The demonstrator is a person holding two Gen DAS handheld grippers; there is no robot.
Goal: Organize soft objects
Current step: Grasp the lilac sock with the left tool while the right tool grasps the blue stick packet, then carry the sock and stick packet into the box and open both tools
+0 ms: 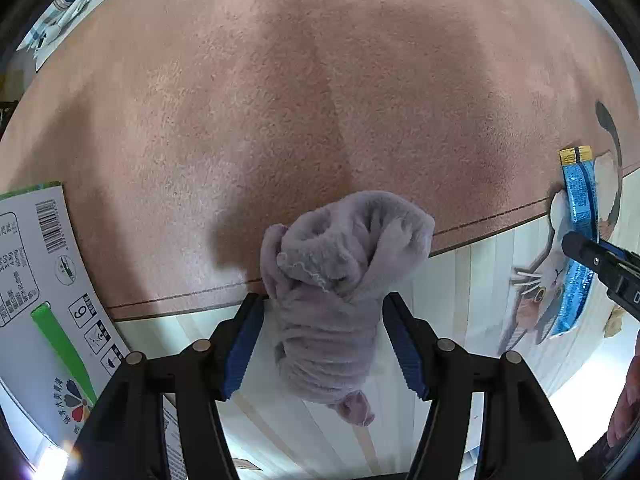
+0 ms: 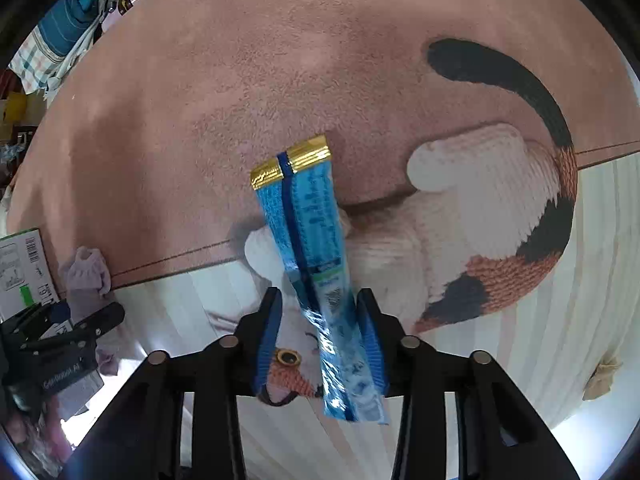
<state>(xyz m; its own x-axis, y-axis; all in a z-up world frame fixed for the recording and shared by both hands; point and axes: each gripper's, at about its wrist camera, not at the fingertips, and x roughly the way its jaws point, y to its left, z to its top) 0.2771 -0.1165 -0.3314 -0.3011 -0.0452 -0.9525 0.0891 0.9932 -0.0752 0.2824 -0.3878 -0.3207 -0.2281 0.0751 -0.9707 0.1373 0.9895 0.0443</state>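
Note:
A crumpled lilac sock (image 1: 332, 280) sits between the blue pads of my left gripper (image 1: 323, 298), which point steeply down; both pads press its sides, and its shadow falls on the pink carpet (image 1: 320, 80). A blue foil pouch (image 2: 312, 240) with a gold end stands between the pads of my right gripper (image 2: 319, 292). The right pad lies flat against it, the left pad meets its twisted edge near the tip, and the pouch is bowed. The pouch (image 1: 576, 220) also shows far right in the left wrist view, and the sock (image 2: 88, 276) far left in the right wrist view.
A white printed cardboard box (image 1: 36, 272) stands at the left. A calico cat-print rug (image 2: 480, 220) lies under the pouch on a pale striped floor (image 1: 460, 280). Clothes (image 2: 52, 40) are piled at the far left. A small tan scrap (image 2: 600, 376) lies right.

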